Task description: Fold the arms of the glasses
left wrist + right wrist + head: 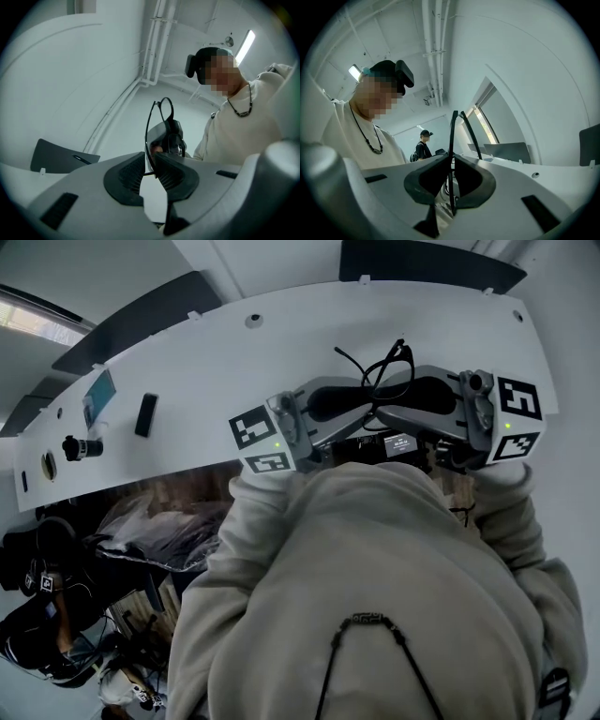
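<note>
Black thin-framed glasses hang in the air over the white table, between my two grippers, which point at each other. My left gripper comes in from the left and my right gripper from the right. In the left gripper view the jaws are closed on a thin part of the glasses, which stick up past the pads. Behind them shows the right gripper's front. In the right gripper view the jaws pinch a black arm of the glasses that stands upright.
At the table's left lie a small black block, a teal-faced device and a small black-and-white cylinder. Dark chair backs stand beyond the table. Bags and clutter sit below its near edge. A second person stands far off.
</note>
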A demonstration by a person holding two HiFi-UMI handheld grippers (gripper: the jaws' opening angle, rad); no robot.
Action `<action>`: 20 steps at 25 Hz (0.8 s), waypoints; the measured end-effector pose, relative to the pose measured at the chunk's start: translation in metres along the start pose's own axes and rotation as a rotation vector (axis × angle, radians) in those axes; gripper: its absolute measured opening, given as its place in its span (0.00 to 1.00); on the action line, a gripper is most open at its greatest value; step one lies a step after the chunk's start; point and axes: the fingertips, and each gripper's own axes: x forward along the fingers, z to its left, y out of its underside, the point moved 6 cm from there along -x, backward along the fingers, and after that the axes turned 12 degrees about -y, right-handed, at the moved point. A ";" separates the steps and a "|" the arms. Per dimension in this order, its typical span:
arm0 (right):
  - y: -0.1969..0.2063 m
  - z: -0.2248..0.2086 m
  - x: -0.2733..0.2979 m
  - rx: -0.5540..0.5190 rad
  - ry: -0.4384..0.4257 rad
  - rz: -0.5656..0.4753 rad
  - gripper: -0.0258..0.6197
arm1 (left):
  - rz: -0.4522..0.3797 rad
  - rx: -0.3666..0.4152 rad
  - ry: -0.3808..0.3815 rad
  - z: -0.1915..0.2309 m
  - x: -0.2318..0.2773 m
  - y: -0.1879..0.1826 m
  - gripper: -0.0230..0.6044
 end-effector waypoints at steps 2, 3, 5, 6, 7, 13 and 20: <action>0.001 0.001 -0.003 0.012 -0.001 0.006 0.13 | -0.031 -0.017 -0.036 0.004 -0.003 0.001 0.21; 0.001 0.000 -0.004 0.015 0.004 0.003 0.13 | -0.048 -0.024 -0.048 0.006 -0.008 0.001 0.23; 0.001 -0.002 -0.006 0.019 0.011 -0.013 0.13 | -0.092 -0.042 -0.079 0.013 -0.022 -0.004 0.24; 0.001 -0.002 -0.006 0.019 0.013 -0.019 0.13 | -0.115 -0.053 -0.099 0.018 -0.029 -0.008 0.25; 0.000 -0.002 -0.006 0.016 0.010 -0.021 0.13 | -0.131 -0.059 -0.127 0.024 -0.036 -0.012 0.26; 0.002 0.007 0.010 -0.041 -0.034 0.018 0.13 | -0.080 -0.095 -0.471 0.073 -0.061 -0.004 0.26; 0.014 0.014 0.034 -0.142 -0.061 0.149 0.13 | -0.058 -0.157 -0.494 0.076 -0.058 0.000 0.26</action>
